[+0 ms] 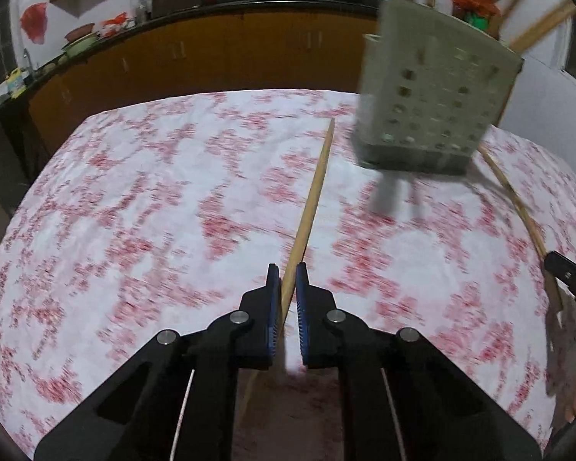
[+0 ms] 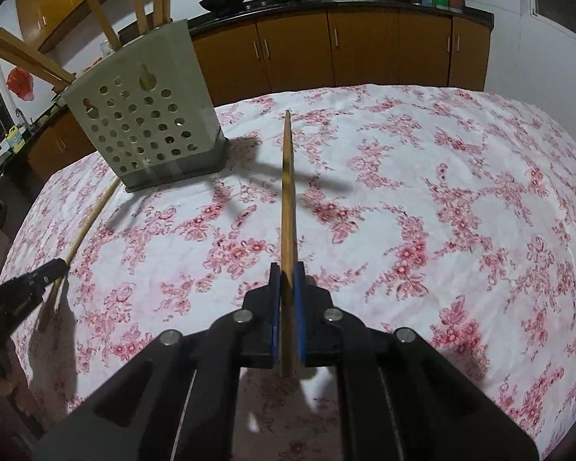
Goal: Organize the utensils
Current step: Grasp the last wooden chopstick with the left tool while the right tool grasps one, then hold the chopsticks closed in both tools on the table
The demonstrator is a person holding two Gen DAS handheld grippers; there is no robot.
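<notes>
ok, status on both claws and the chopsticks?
Left claw shut on chopstick. Right claw shut on second chopstick. Holder upright on table, path clear.

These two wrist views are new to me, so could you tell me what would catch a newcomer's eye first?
Each gripper is clamped on a wooden chopstick: the left gripper holds the left chopstick, the right gripper the right chopstick, both pointing out over the red-flowered tablecloth. Next comes the perforated grey utensil holder, standing toward the table's far side with more wooden utensils sticking out of its top.
</notes>
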